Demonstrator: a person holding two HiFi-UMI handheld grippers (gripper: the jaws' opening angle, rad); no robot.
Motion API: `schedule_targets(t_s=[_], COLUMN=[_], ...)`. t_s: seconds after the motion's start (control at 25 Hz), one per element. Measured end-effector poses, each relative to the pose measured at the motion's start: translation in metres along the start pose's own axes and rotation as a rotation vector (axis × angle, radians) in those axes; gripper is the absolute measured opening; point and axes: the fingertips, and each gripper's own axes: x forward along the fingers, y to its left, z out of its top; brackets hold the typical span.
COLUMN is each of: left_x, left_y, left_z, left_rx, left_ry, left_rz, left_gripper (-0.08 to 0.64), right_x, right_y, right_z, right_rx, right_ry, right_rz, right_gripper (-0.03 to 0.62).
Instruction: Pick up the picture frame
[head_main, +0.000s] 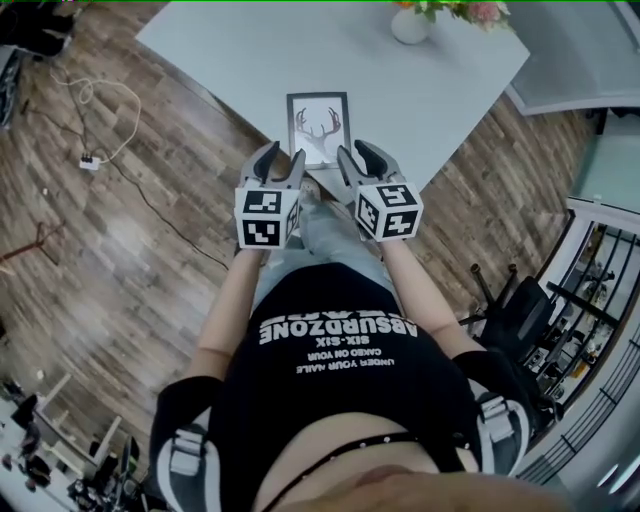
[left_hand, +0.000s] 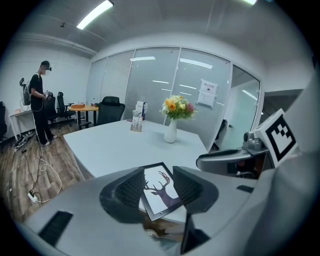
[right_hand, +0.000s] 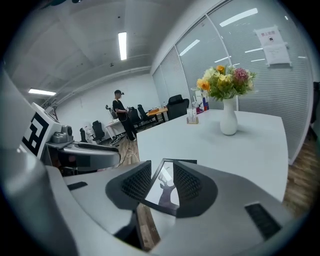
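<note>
At the near edge of the bench (head_main: 230, 50), in the head view, the picture frame (head_main: 318, 128) lies flat, print upward, with its short side towards the person. The left tool (head_main: 283, 158) and right tool (head_main: 357, 153) are held side by side just short of that side, touching nothing. A vase (head_main: 410, 25) stands well apart at the far edge.

In the left gripper view, the left tool (left_hand: 159, 172) has its jaws apart and empty. The picture frame (left_hand: 161, 197) shows through the gap, lying beyond and below them. Its near corner appears to reach the bench rim.

In the right gripper view, the right tool (right_hand: 162, 167) is likewise spread and empty. The picture frame (right_hand: 166, 192) is seen through its gap, ahead and lower.

Assessment: the step in hand is the approach. A flat frame gives little to pinch from above. A sound grasp would likely go to the near edge at the rim, with the jaws square to the moulding and off the glass. The tool should close only once the moulding is fully between the jaws.
</note>
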Motion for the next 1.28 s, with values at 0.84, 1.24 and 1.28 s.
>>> schedule_targets(t_s=[0.84, 1.24, 1.28], left_x=[0.099, 0.126, 0.128], left_y=[0.036, 0.05, 0.052], left_z=[-0.04, -0.066, -0.068], left_rx=[-0.079, -0.125, -0.129], left_ry=[0.212, 0.283, 0.293], left_rz=[0.044, 0.047, 0.048], left_gripper=[0.167, 0.167, 0.167], right_x=[0.081, 0.102, 0.104], right_y=[-0.069, -0.083, -0.085], right_z=[-0.047, -0.077, -0.079], right_rx=[0.046, 0.069, 0.073], right_ry=[0.242, 0.328, 0.335], right_rz=[0.014, -0.016, -0.021], right_gripper=[0.14, 0.141, 0.141])
